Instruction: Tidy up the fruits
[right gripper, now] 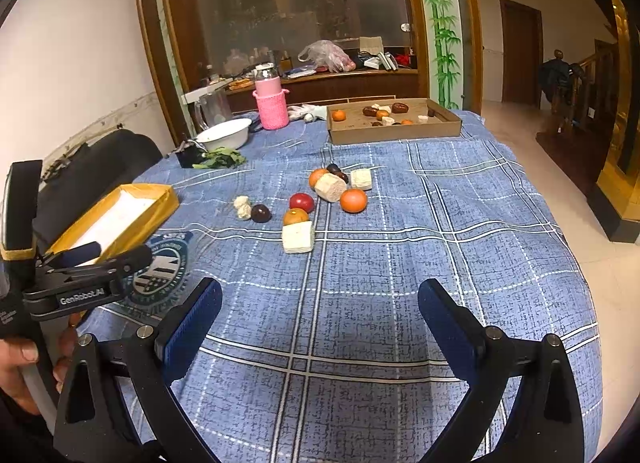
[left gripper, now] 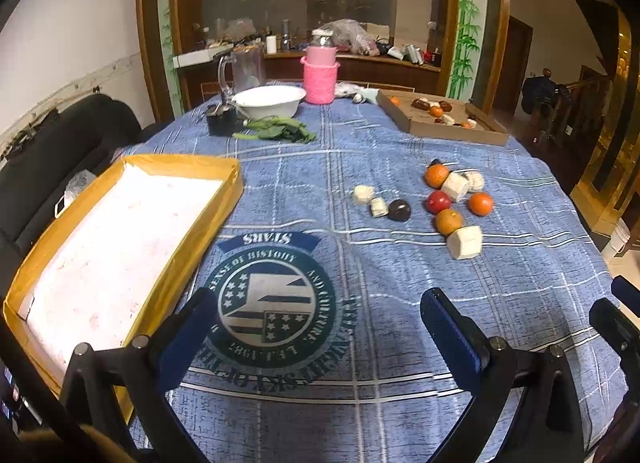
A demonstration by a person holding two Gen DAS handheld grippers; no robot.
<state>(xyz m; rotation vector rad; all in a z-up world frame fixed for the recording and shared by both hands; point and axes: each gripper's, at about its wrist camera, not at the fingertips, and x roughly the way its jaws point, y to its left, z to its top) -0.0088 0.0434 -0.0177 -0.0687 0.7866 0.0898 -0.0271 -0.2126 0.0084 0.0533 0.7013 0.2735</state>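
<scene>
Up the middle of the right-wrist frame, straight ahead of the empty, spread right gripper (right gripper: 320, 315), lies the loose cluster of oranges and pale blocks (right gripper: 320, 199), probably nearer it than the equally spread left gripper (left gripper: 320, 323).

Blue checked tablecloth (right gripper: 400, 263) bears fruits (right gripper: 353, 200), yellow tray (left gripper: 224, 171), cardboard box (right gripper: 396, 134).

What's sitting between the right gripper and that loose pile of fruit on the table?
Nothing visible. Only bare blue tablecloth lies between the open right gripper and the fruit pile; the nearest piece is a pale cube.
</scene>
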